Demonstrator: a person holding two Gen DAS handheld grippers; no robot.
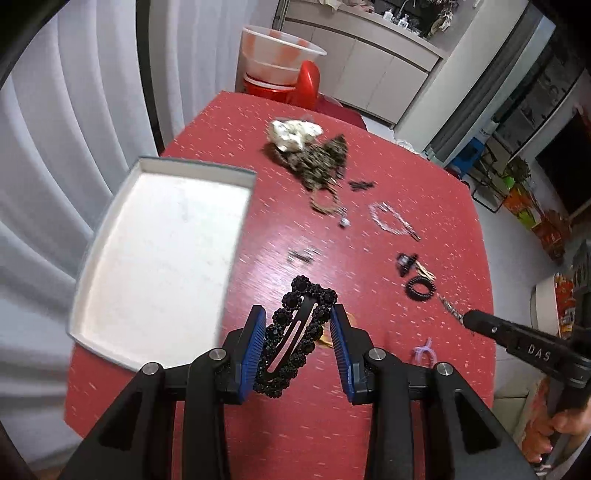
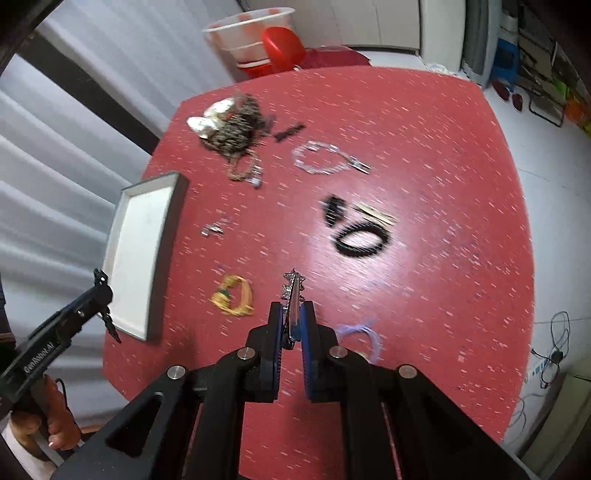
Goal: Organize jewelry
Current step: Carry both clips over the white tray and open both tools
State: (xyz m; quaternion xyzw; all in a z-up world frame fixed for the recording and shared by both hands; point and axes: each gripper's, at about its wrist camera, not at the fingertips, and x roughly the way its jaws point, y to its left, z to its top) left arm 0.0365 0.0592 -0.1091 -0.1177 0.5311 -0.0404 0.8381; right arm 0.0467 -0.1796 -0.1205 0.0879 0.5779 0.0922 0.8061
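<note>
My left gripper (image 1: pixel 298 314) is shut on a black beaded hair clip (image 1: pixel 295 336), held above the red table (image 1: pixel 424 177) just right of the white tray (image 1: pixel 155 258). My right gripper (image 2: pixel 291 308) is shut on a silver spiky hair clip (image 2: pixel 293 291) above the table's near middle. The tray also shows in the right wrist view (image 2: pixel 133 254) at the left, with the left gripper (image 2: pixel 105 295) and its black clip beside it. The right gripper's finger (image 1: pixel 517 339) shows at the right in the left wrist view.
Loose jewelry lies on the table: a tangled pile with a white piece (image 2: pixel 232 125), a silver chain (image 2: pixel 325 158), a black hair tie (image 2: pixel 364 238), a yellow band (image 2: pixel 232 295), a lilac band (image 2: pixel 358 338), small silver pieces (image 2: pixel 214 229). Red and white tubs (image 2: pixel 255 33) stand beyond the table's far edge.
</note>
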